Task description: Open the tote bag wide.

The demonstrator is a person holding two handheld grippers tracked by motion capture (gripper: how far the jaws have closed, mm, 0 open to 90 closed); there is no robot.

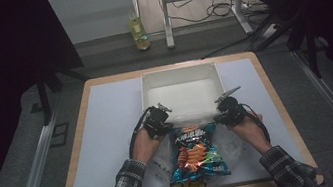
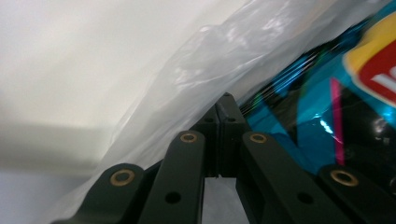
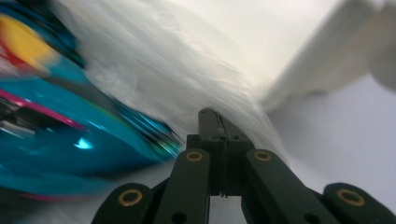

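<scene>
1. Left gripper (image 2: 223, 100): jaws pressed together on a fold of the clear plastic bag (image 2: 187, 84), film pinched at the tips. In the high view it sits at about 10 o'clock of the chip bag (image 1: 195, 157).
2. Right gripper (image 3: 215, 116): jaws also clamped tight on the clear film, at roughly 2 o'clock of the chip bag. This view is blurred, so the exact pinch spot on the film is hard to tell.
3. Both pinch the far rim of the plastic bag, one each side, well apart. Likely reason: hold the mouth spread so the chip bag sits or slides inside.
4. Chip bag: teal foil with orange print, lying flat on the counter (image 1: 110, 133) between the person's forearms, near the front edge, inside or on the clear plastic; I cannot tell which.
5. White box (image 1: 181, 88): open top, at 12 o'clock just beyond both grippers, looks empty. Judged the likely destination for the bagged chips.
6. Farther out: a bottle (image 1: 138, 33) on the floor at 12 o'clock, well beyond the counter.
</scene>
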